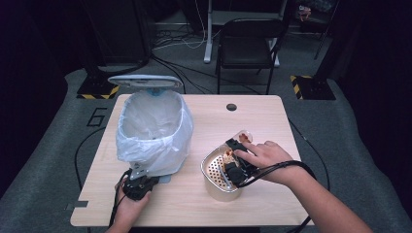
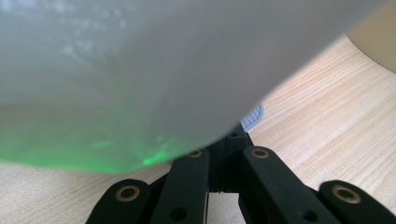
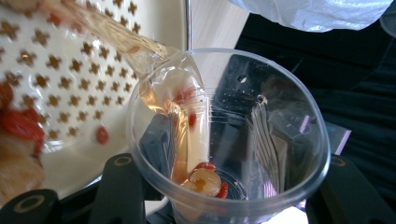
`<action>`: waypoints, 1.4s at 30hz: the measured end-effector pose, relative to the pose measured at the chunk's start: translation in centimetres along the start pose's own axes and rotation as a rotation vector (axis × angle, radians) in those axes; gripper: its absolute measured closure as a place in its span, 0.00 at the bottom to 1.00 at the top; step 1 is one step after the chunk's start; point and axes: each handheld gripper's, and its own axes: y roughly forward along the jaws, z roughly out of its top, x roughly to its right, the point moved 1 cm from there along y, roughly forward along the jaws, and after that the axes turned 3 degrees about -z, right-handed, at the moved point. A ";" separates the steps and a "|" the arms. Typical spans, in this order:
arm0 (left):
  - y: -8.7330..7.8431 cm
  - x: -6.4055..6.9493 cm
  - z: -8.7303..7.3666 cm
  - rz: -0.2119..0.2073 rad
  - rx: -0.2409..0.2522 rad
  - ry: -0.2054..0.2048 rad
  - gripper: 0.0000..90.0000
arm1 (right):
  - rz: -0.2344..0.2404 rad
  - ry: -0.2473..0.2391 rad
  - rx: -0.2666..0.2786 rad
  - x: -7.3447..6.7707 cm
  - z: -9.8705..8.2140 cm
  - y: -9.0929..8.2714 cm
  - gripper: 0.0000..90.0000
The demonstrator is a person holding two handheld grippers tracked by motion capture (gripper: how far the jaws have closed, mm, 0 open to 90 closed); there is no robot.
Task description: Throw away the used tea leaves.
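Item: clear cup (image 3: 229, 135), tipped over strainer pot (image 1: 214, 170), draining.
My right gripper (image 3: 224, 205) clamps the cup; my left gripper (image 2: 219, 154), closed, steadies the bagged bin (image 1: 153, 128). Risk, as I judge it: overtilting sends liquid and red berries (image 3: 203, 179) past the rim onto the table (image 1: 272, 194).

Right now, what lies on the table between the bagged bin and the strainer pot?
In the high view, only bare wooden table lies between the bagged bin and the strainer pot; they stand apart.
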 end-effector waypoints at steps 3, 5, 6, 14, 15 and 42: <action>0.0 0.0 0.0 0.001 0.000 0.000 1.00 | -0.038 -0.032 -0.004 0.0 0.2 -0.1 0.54; 0.0 0.0 0.0 0.001 0.000 0.001 1.00 | -0.037 -0.031 -0.010 -0.2 0.2 -0.2 0.54; 0.0 0.0 0.0 0.000 -0.001 0.000 1.00 | -0.040 -0.066 -0.010 -0.3 0.3 -0.1 0.54; 0.0 0.0 0.0 0.001 -0.001 0.001 1.00 | -0.074 -0.109 -0.036 -0.2 0.3 -0.1 0.54; 0.0 0.0 0.0 0.001 -0.001 0.001 1.00 | -0.079 -0.116 -0.039 -0.3 0.3 -0.2 0.54; 0.0 0.2 0.0 0.012 0.004 -0.016 1.00 | -0.128 -0.252 -0.029 0.1 0.8 -1.1 0.54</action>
